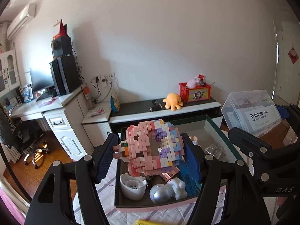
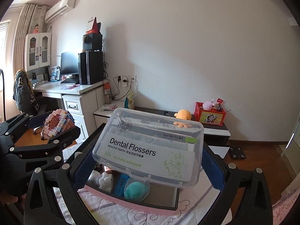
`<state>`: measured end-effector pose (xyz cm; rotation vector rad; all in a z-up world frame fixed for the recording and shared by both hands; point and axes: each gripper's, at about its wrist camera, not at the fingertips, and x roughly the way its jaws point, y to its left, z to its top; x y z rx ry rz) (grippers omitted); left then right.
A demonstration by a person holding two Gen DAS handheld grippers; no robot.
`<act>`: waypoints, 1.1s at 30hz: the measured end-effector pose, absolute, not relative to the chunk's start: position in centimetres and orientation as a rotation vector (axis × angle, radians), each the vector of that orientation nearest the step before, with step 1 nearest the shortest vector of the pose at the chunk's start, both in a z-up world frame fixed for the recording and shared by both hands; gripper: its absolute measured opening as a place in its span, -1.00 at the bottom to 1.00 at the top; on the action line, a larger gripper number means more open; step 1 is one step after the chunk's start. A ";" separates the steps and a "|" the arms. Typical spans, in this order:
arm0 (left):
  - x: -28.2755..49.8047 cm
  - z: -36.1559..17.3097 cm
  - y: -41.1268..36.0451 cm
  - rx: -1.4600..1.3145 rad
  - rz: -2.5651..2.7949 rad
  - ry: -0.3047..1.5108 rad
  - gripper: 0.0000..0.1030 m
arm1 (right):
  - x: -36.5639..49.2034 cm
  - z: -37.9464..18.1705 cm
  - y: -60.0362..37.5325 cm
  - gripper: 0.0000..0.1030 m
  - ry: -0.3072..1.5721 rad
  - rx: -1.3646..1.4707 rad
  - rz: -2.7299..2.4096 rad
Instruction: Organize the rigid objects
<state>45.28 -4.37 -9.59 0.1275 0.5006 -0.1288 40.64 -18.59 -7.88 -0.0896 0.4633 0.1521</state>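
Both loads hang above the pink-rimmed tray [image 1: 142, 207]: the left tongs [image 1: 148, 150] pinch the block donut [image 1: 150, 148], the right tongs [image 2: 148, 161] pinch the flosser box [image 2: 150, 146]. Next, likely lowering each into free space and releasing.

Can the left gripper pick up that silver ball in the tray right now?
Probably not: the left gripper is already shut on the pink brick donut, which hangs above the silver ball in the tray.
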 end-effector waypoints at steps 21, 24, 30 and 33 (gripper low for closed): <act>55.0 -17.4 -4.9 0.169 -0.039 0.778 0.78 | 52.6 -17.1 -18.8 1.00 0.776 -0.121 0.117; 52.8 -15.8 -4.2 0.132 -0.057 0.734 0.80 | 50.9 -15.8 -19.0 1.00 0.749 -0.089 0.137; 45.5 -11.3 -2.4 0.052 -0.083 0.582 1.00 | 44.2 -11.6 -18.8 1.00 0.635 -0.035 0.177; 41.2 -9.3 -1.7 0.033 -0.086 0.523 1.00 | 40.3 -9.5 -18.2 1.00 0.574 -0.033 0.185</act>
